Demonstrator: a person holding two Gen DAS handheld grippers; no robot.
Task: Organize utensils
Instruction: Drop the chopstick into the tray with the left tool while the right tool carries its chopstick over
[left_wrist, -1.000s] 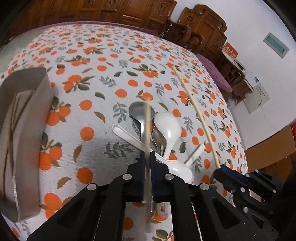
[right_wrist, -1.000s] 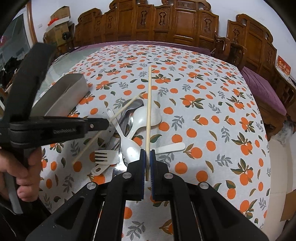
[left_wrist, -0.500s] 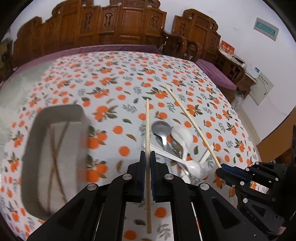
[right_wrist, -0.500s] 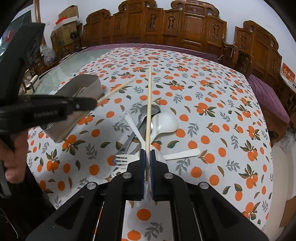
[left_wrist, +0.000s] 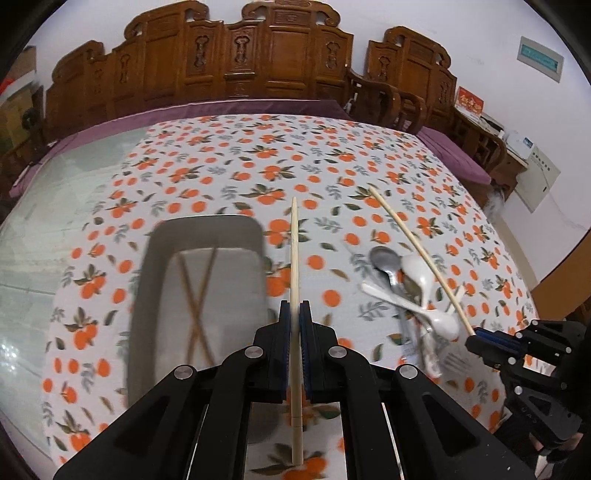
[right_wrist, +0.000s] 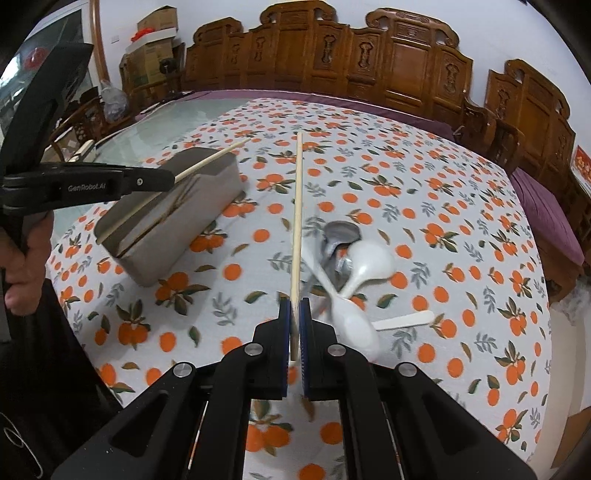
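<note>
My left gripper (left_wrist: 294, 317) is shut on a pale wooden chopstick (left_wrist: 294, 251) and holds it in the air beside the right wall of a grey rectangular bin (left_wrist: 147, 280). Brown chopsticks (left_wrist: 197, 291) lie crossed inside the bin. My right gripper (right_wrist: 294, 314) is shut on a second pale chopstick (right_wrist: 297, 214), held above the table left of a pile of utensils (right_wrist: 347, 266): a metal spoon, white plastic spoons and a fork. The right gripper also shows in the left wrist view (left_wrist: 480, 338), with its chopstick (left_wrist: 413, 254) over the pile (left_wrist: 410, 291).
The table carries a white cloth with an orange-fruit print (right_wrist: 443, 206); bare glass (left_wrist: 55, 221) lies left of the cloth. Carved wooden chairs (left_wrist: 236, 59) line the far edge. Cardboard boxes (right_wrist: 151, 48) stand at the back left.
Both grippers have lifted and moved left, away from the utensil pile, each with its chopstick. The left one now hangs by the bin's right wall.
</note>
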